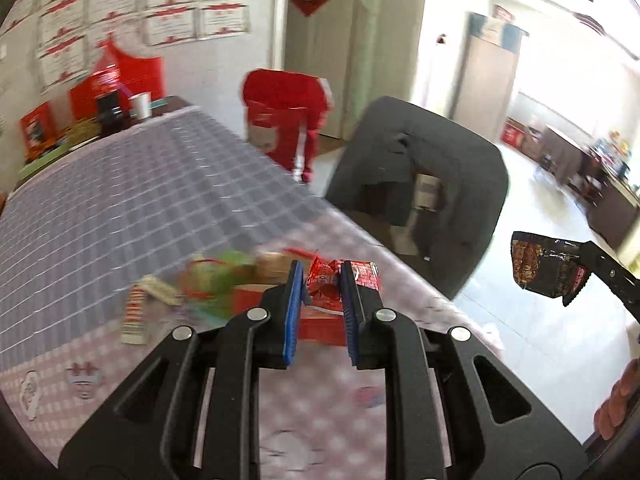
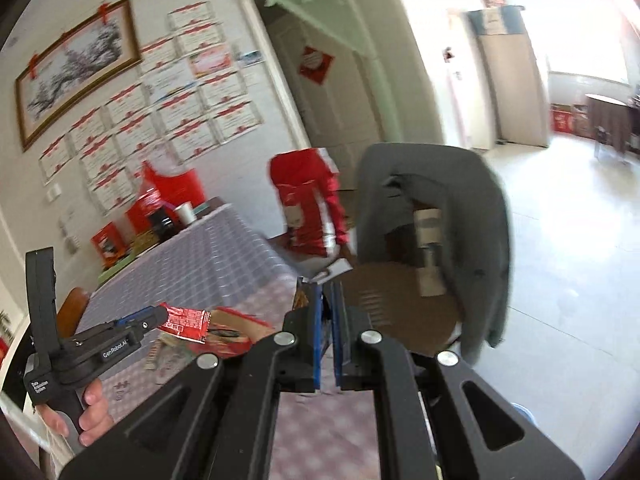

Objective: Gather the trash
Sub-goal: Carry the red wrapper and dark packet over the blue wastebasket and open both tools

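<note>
My left gripper (image 1: 322,276) is shut on a crumpled red snack wrapper (image 1: 326,284) above the near end of the table. The right wrist view shows the same gripper (image 2: 158,316) from the side, the red wrapper (image 2: 186,320) sticking out of its tips. My right gripper (image 1: 578,284) hangs over the floor to the right of the table, shut on a dark red-and-black wrapper (image 1: 546,270). In its own view the right gripper (image 2: 327,286) has its blue pads nearly together, and only a sliver of that wrapper (image 2: 301,298) shows beside them. More wrappers (image 1: 208,284) lie on the table below.
The table (image 1: 120,208) has a checked cloth. A chair draped with a dark jacket (image 1: 420,184) stands at its right edge, and a red jacket (image 1: 288,120) hangs on another chair behind. Red boxes, a jar and a paper cup (image 1: 140,104) crowd the far end. White tiled floor (image 1: 540,340) lies to the right.
</note>
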A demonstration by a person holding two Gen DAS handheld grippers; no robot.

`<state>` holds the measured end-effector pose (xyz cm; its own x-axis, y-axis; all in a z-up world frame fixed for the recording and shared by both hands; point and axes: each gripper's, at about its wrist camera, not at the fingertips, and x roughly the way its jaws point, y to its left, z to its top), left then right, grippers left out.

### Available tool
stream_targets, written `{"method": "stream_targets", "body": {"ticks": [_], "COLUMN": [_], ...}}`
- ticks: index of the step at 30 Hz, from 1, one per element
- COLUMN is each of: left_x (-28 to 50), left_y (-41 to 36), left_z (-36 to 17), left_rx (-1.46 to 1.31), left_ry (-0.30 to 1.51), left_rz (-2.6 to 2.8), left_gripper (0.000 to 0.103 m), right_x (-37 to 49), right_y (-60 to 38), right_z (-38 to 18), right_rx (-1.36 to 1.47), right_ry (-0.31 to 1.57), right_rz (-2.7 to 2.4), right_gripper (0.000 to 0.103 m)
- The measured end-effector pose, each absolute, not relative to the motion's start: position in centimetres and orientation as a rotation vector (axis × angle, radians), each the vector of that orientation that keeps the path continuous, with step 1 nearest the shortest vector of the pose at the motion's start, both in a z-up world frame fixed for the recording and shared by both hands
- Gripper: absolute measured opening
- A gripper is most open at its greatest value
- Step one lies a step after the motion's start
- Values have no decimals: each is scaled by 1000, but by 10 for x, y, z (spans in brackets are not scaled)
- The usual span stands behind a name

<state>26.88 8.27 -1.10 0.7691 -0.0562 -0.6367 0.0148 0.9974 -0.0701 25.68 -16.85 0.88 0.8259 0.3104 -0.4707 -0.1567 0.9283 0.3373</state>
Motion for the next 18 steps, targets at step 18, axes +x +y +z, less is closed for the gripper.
{"method": "stream_targets", "body": {"ticks": [18], "left_x": [281], "left_y": [-130], "left_z": [-76], "left_rx": [87], "left_ry": [845], "left_rz": [-377], "left_gripper": [19], "right_x": [198], "right_y": [-335], "right_z": [-57], "right_rx": [358], "right_ry": [654], "right_rz": [-72], "right_gripper": [5]}}
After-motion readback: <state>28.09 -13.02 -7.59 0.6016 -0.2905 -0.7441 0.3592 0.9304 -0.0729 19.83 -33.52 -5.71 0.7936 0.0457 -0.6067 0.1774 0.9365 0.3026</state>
